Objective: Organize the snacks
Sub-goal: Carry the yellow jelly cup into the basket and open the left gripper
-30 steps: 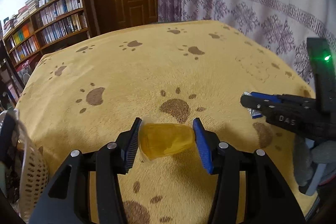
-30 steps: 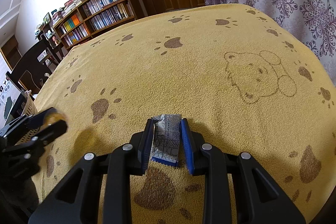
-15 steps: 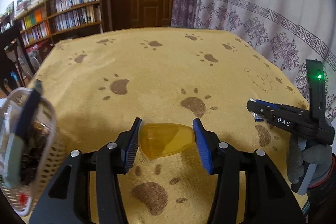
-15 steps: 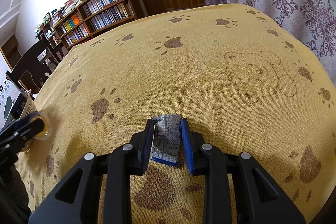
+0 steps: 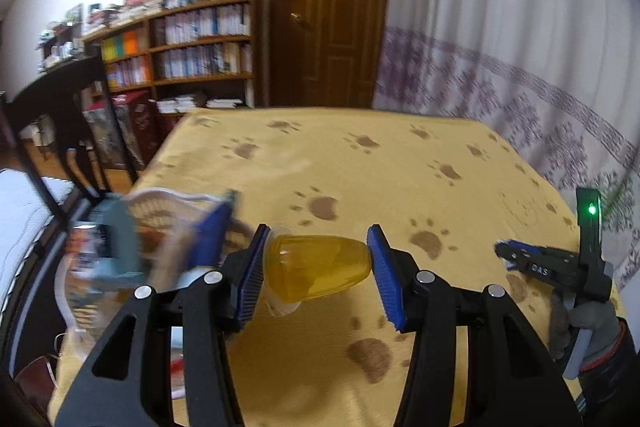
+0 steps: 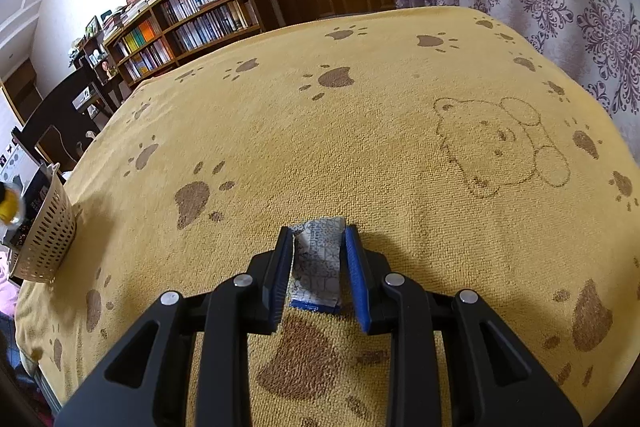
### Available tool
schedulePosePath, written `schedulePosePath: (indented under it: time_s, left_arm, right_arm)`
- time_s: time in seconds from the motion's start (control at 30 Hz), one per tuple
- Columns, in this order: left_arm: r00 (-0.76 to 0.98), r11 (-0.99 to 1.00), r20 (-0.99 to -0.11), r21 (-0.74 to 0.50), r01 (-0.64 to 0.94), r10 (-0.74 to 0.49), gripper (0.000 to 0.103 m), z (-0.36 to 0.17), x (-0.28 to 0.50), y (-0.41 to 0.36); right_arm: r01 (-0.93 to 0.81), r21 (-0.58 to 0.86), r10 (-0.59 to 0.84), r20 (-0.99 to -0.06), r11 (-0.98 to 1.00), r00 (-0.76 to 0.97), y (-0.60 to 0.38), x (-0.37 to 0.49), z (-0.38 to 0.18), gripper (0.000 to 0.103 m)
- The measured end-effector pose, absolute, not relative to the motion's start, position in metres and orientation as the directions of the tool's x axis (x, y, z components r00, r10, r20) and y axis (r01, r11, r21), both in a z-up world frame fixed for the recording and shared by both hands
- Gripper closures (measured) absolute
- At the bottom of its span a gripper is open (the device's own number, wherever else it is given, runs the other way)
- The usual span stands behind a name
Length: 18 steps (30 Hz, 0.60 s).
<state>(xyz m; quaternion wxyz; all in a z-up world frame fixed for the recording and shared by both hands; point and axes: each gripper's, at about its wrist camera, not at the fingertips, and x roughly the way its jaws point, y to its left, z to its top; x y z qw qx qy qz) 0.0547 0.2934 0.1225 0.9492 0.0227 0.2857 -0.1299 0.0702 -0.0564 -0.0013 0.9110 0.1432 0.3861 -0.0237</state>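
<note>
Left gripper (image 5: 316,261) clamps an amber jelly cup (image 5: 316,265), the perforated basket (image 6: 48,227) just to its left; right gripper (image 6: 318,259) pinches a blue-edged snack packet (image 6: 318,259) over the paw-print surface (image 6: 360,147), farther from the basket

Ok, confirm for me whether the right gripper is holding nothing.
No, the right gripper is shut on a blue-and-white snack packet, which sits pinched between its fingers above the yellow cloth.
</note>
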Motion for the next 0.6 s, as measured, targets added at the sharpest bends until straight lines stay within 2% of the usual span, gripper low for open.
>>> schedulePosePath:
  time_s: [0.3, 0.6]
  left_arm:
    - [0.85, 0.994, -0.517, -0.008, 0.113, -0.101, 0.052, 0.135, 0.036, 0.365]
    - [0.826, 0.996, -0.557, -0.047, 0.073, -0.087, 0.052, 0.112, 0.042, 0.391]
  right_arm:
    - [0.154, 0.243, 0.067, -0.71, 0.958, 0.701, -0.057, 0.07, -0.001, 0.075]
    - [0.153, 0.242, 0.067, -0.71, 0.958, 0.701, -0.056, 0.07, -0.001, 0.076]
